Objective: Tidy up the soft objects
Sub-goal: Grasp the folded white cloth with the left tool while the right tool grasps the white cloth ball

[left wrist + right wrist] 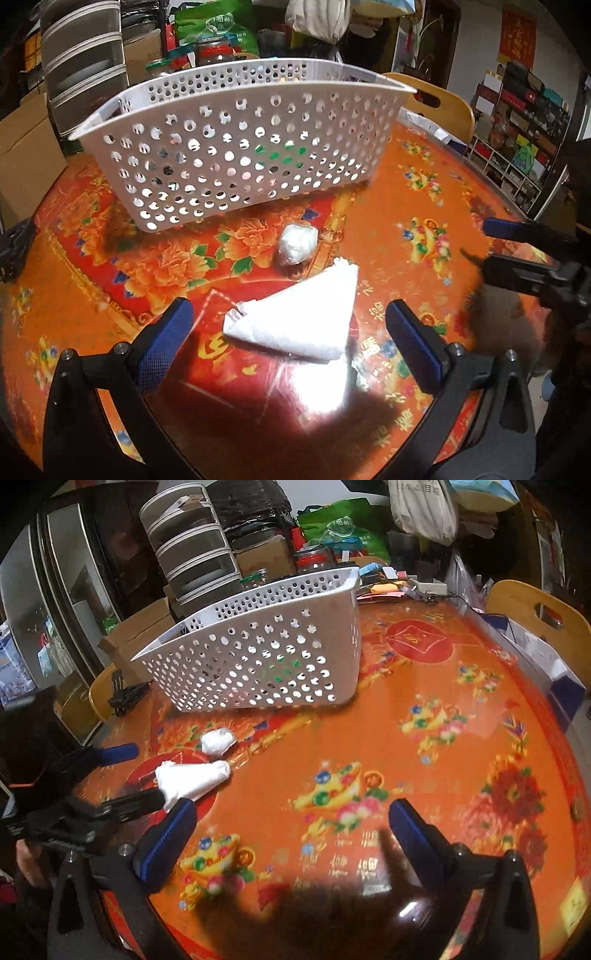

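Both grippers hang over the table (424,206) with nothing between their fingers. Left gripper (288,332) has its blue-padded jaws spread wide, and the folded white cloth (299,317) lies on the table between them, not touched by either pad. Right gripper (291,830) is also wide open, above a bare part of the orange flowered tablecloth (406,760); in the left wrist view it shows at the right edge (491,240), well apart from the cloth.

Just beyond the far corner of the cloth lies a small white bundle (298,244), which looks wrapped in clear film. It is near the cloth, but I cannot tell if the two touch. In the right wrist view the cloth (192,775) and the bundle (218,741) are at the left, close to the left gripper (129,779).

Behind them stands a white perforated basket (229,147), upright on the table. Something green (284,157) shows through its holes, but what it is I cannot say. Stacked grey drawers (83,59) and cardboard boxes (26,158) are behind the table.
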A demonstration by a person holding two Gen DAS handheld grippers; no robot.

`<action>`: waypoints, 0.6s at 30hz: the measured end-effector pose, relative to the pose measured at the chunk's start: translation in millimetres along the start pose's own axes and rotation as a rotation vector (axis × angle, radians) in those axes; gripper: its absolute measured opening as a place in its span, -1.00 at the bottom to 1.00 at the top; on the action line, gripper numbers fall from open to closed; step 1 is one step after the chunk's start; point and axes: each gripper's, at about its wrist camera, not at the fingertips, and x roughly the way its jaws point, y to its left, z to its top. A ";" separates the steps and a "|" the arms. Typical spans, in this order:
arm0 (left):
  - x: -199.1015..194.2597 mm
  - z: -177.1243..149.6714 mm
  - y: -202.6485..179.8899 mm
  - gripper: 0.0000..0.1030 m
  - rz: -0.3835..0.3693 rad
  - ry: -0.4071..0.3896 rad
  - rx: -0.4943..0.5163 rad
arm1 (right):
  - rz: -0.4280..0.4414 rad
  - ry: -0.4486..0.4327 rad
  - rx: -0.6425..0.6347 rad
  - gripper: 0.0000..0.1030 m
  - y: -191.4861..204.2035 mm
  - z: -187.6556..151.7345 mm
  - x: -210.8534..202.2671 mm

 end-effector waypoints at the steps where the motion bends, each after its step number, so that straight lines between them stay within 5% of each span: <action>1: 3.5 0.6 0.5 0.99 -0.001 0.005 -0.002 | 0.003 -0.004 0.003 1.00 -0.9 -0.3 -1.4; 6: 9.9 0.7 2.3 0.95 -0.014 -0.010 0.004 | -0.002 -0.008 -0.002 1.00 1.3 3.6 -0.8; 11: 19.3 -2.9 4.8 0.49 -0.023 0.020 0.002 | 0.010 0.001 -0.011 1.00 12.4 13.2 9.6; 18: 23.3 -11.5 8.6 0.11 -0.026 0.030 0.001 | 0.045 0.016 -0.057 1.00 38.6 28.9 34.1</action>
